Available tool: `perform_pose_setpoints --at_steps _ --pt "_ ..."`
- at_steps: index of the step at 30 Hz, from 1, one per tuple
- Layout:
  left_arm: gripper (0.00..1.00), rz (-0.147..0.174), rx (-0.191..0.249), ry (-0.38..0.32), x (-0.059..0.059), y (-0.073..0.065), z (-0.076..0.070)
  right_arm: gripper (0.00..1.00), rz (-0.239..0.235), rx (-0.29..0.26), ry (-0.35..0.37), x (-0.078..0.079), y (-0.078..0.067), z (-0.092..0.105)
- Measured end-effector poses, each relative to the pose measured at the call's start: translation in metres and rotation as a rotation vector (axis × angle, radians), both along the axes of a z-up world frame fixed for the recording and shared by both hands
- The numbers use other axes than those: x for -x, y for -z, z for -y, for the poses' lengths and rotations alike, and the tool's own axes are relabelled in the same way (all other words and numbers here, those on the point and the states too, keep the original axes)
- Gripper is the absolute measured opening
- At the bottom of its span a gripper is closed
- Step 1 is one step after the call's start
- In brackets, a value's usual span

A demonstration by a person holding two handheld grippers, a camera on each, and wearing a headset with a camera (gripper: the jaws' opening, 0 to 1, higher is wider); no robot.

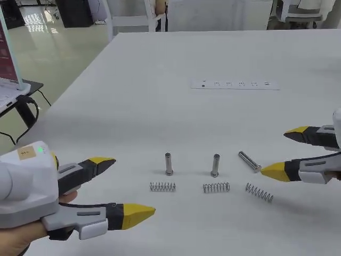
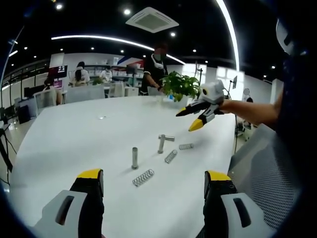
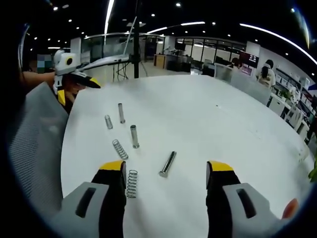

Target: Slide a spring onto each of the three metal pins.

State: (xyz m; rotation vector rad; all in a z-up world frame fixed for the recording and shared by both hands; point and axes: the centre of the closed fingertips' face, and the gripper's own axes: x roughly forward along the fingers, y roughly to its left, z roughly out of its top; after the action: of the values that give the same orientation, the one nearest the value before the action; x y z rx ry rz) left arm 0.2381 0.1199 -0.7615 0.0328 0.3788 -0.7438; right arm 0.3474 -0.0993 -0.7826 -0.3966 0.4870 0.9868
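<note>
On the white tabletop [image 1: 160,96], three silvery pins form a row: the left pin [image 1: 169,164] and middle pin [image 1: 215,165] stand upright; the right pin [image 1: 249,161] lies on its side. The left spring [image 1: 162,186], middle spring [image 1: 216,187] and right spring [image 1: 259,192] lie flat, one just nearer than each pin, none threaded. Your left gripper [image 1: 133,186], near left, and right gripper [image 1: 273,152], beside the fallen pin, have jaws spread, holding nothing.

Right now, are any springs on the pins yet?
Nothing done yet: left spring, middle spring, right spring all lie on the table. Only left pin and middle pin stand; right pin lies flat. Both left gripper and right gripper are open, empty. All three remain.
</note>
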Motion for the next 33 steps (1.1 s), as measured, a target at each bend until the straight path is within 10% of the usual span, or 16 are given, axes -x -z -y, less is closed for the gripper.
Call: perform_pose_setpoints --at_steps 33 --pt "0.79 -0.014 -0.002 0.002 0.001 0.005 0.002 0.47 -0.043 0.156 0.000 -0.027 0.034 -0.018"
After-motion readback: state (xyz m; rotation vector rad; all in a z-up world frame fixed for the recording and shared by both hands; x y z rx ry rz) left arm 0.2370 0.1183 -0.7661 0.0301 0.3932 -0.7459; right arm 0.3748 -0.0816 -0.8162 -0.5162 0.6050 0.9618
